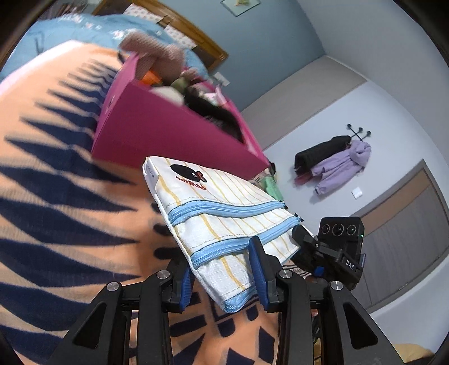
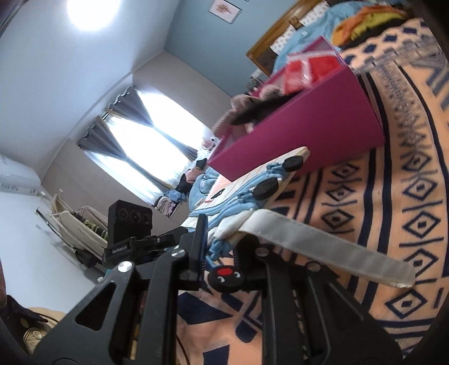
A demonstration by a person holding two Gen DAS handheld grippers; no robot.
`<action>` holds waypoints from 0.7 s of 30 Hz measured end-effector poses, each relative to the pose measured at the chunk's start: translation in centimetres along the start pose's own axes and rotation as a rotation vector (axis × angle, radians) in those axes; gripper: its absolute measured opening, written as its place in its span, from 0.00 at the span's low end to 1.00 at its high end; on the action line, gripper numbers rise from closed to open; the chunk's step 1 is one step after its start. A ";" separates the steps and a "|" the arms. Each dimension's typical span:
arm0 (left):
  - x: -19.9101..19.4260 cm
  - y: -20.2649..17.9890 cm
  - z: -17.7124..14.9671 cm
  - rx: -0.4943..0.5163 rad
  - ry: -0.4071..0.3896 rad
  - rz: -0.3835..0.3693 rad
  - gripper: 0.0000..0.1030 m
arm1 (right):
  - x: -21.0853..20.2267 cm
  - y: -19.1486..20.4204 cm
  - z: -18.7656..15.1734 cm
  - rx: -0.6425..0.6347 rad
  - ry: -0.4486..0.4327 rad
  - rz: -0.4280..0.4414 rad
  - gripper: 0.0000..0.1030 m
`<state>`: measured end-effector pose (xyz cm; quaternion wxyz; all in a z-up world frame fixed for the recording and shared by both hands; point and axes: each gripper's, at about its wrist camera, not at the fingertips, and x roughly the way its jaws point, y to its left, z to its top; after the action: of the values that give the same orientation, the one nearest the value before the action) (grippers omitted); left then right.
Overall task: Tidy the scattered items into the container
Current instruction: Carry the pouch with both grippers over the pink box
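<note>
A white striped zip pouch [image 1: 224, 207] with light-blue zippers and a black logo hangs in the air above the blanket, held at both ends. My left gripper [image 1: 221, 269] is shut on its near end, blue pads pressing both faces. My right gripper [image 2: 221, 247] is shut on the other end of the pouch [image 2: 293, 155], near the zipper pulls. A white strap [image 2: 322, 247] trails from it to the right. The pink box [image 1: 157, 129] stands just beyond the pouch, with soft toys and dark items piled inside. In the right wrist view the pink box [image 2: 308, 123] holds a red packet.
An orange blanket [image 1: 56, 196] with a navy pattern covers the bed under everything. A blue duvet [image 1: 92, 25] and wooden headboard lie behind the box. Jackets on a coat rack [image 1: 336, 162] hang on the far wall. A bright window [image 2: 146, 140] is at the left.
</note>
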<state>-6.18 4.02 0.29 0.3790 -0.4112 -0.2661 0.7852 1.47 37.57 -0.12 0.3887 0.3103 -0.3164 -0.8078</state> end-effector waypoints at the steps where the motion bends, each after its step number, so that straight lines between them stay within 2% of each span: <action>1: -0.2 -0.3 0.3 0.012 -0.005 -0.002 0.34 | -0.1 0.4 0.1 -0.012 -0.005 0.004 0.19; 13: -0.9 -4.8 4.9 0.144 -0.069 -0.005 0.34 | -0.5 4.4 3.8 -0.140 -0.083 0.030 0.19; 21: -0.5 -5.3 8.8 0.174 -0.095 0.019 0.34 | 1.1 4.2 7.6 -0.172 -0.096 0.027 0.18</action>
<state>-11.41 5.70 8.95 0.3928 -0.3414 -0.2108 0.8275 -2.95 36.67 7.37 0.4090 0.2325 -0.2683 -0.8406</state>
